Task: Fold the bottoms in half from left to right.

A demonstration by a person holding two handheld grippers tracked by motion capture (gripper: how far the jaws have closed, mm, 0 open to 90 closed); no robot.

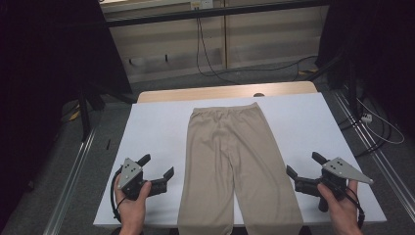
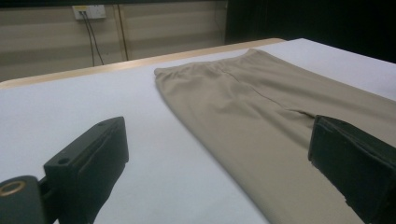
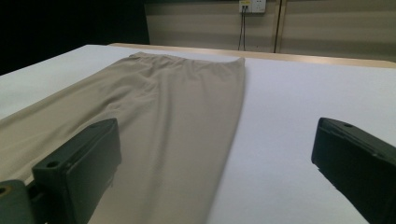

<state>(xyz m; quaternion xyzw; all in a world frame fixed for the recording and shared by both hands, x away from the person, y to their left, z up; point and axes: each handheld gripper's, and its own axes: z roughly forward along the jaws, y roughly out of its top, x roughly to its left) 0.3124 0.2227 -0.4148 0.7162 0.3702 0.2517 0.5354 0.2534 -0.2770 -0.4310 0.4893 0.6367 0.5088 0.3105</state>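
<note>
Lying flat down the middle of the white worktop [image 1: 303, 127]: beige trousers [image 1: 235, 161], waistband at the far end, both legs running toward the near edge and hanging slightly over it. Hovering just left of the left leg: left gripper [image 1: 159, 167], held in a hand [image 1: 131, 199], jaws spread wide, gripping nothing, pointing in toward the fabric without touching it. Hovering just right of the right leg: right gripper [image 1: 304, 164], held in the other hand [image 1: 340, 203], jaws likewise spread wide and empty, apart from the cloth. Showing in the high view alone: both forearms, grey plates on top of the grippers, floor cables behind the worktop, bare wooden strip at the far edge. Looking along the left gripper [image 2: 219, 154] in its own view: trousers [image 2: 261, 107] crossing from the waistband down toward the right-hand jaw, bare worktop [image 2: 70, 102] between the jaws, wall socket behind. Looking along the right gripper [image 3: 217, 158] in its own view: trousers [image 3: 168, 107] spreading behind the left-hand jaw, worktop [image 3: 303, 102] bare on the other side, crotch seam faintly showing, socket on the far wall.
</note>
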